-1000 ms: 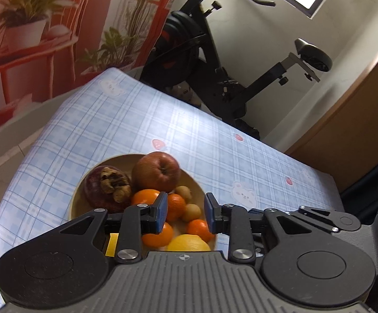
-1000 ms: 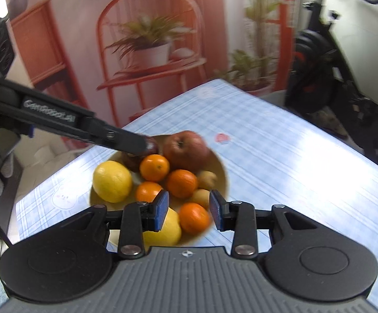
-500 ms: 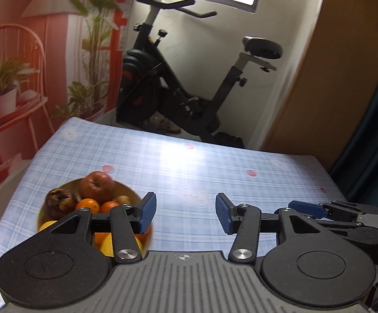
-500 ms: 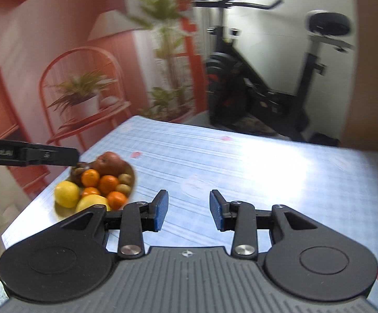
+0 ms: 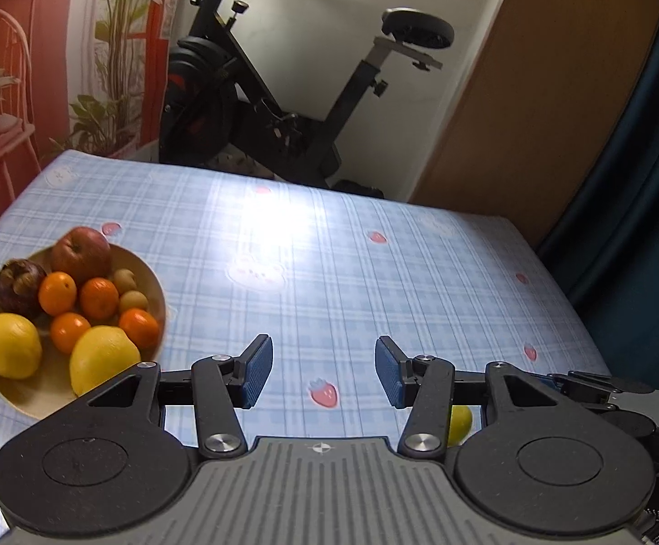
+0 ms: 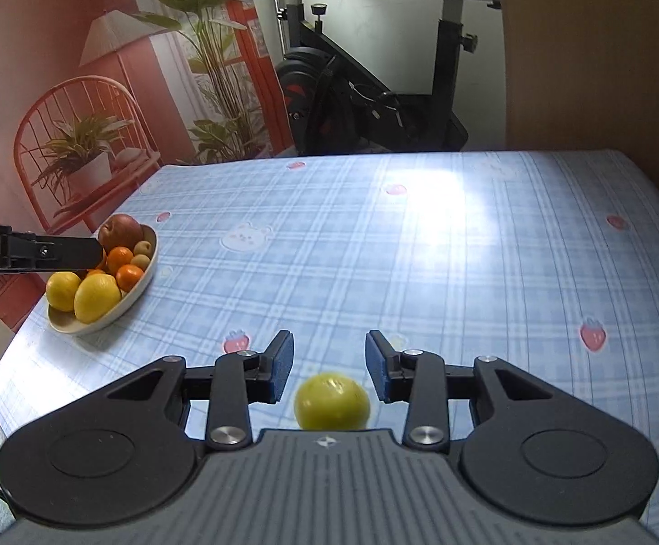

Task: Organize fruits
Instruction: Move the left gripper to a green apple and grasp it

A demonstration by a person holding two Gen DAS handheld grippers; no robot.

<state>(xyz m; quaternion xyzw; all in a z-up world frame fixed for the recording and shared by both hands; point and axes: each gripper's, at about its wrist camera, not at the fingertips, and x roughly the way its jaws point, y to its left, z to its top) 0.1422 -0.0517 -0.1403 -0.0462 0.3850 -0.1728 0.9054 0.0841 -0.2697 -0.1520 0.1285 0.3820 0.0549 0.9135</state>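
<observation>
A beige bowl [image 5: 150, 272] at the table's left holds a red apple [image 5: 80, 252], a dark mangosteen [image 5: 18, 288], two lemons, several oranges and small brown fruits. My left gripper [image 5: 324, 372] hangs open over bare cloth to the right of the bowl, with nothing between its pads. In the right wrist view a yellow-green fruit [image 6: 331, 402] lies on the cloth just behind the blue pads of my right gripper [image 6: 329, 368]. That gripper is open and its pads do not touch the fruit. The same fruit [image 5: 462, 422] peeks out under the left gripper's linkage. The bowl [image 6: 102, 320] sits far left.
A blue plaid cloth with strawberry prints covers the table [image 5: 329, 250]. An exercise bike [image 5: 284, 104] stands beyond the far edge. A wooden panel [image 5: 533, 113] and a dark curtain [image 5: 638, 181] are at the right. A plant mural covers the left wall.
Both views have swung right, away from the bowl, which was right under the jaws. The left jaws have widened. The yellow-green fruit has come into view under the right gripper.
</observation>
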